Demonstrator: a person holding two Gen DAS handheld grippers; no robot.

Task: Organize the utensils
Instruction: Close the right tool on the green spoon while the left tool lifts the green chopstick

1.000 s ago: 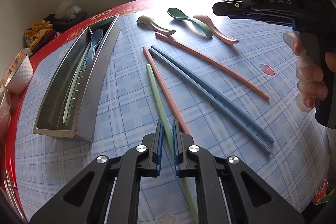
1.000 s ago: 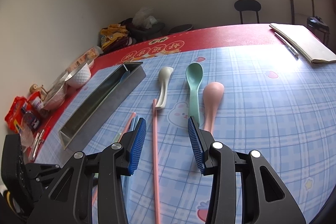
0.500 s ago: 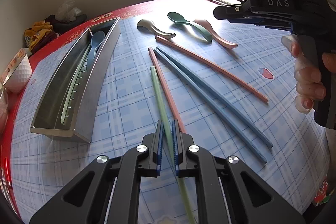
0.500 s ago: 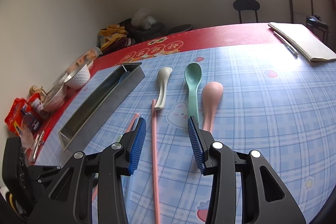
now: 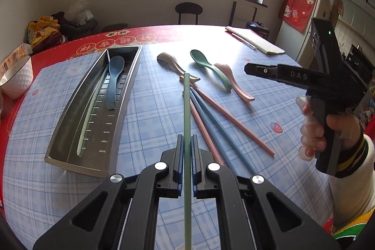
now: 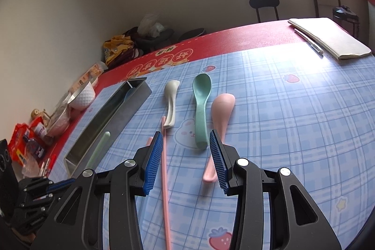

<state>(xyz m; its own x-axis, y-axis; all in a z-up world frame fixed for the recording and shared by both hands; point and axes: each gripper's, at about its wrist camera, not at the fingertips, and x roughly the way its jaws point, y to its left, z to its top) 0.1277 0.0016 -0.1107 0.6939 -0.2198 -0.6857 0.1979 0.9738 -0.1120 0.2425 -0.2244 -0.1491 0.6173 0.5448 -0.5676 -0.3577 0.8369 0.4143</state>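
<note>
My left gripper [image 5: 186, 164] is shut on a green chopstick [image 5: 186, 109] and holds it above the table, pointing forward. The steel tray [image 5: 58, 157] lies to its left, with a blue spoon [image 5: 114, 81] and another green chopstick [image 5: 89, 118] inside. Two blue chopsticks [image 5: 218, 130] and two pink chopsticks [image 5: 234, 123] lie on the table. Beige [image 6: 170, 104], green [image 6: 201, 107] and pink [image 6: 220, 118] spoons lie ahead of my right gripper [image 6: 186, 162], which is open and empty above them. The held chopstick's tip [image 6: 99, 149] shows in the right wrist view.
A white bowl [image 5: 16, 76] stands at the table's left edge, with snack packets [image 6: 25, 144] nearby. A folded cloth and pen [image 6: 328, 39] lie at the far right. A stool [image 5: 188, 12] stands beyond the table. The tablecloth [image 6: 293, 132] is blue checked.
My left gripper has lifted the green chopstick off the table and raised its tip. The right gripper has stayed open over the spoons.
</note>
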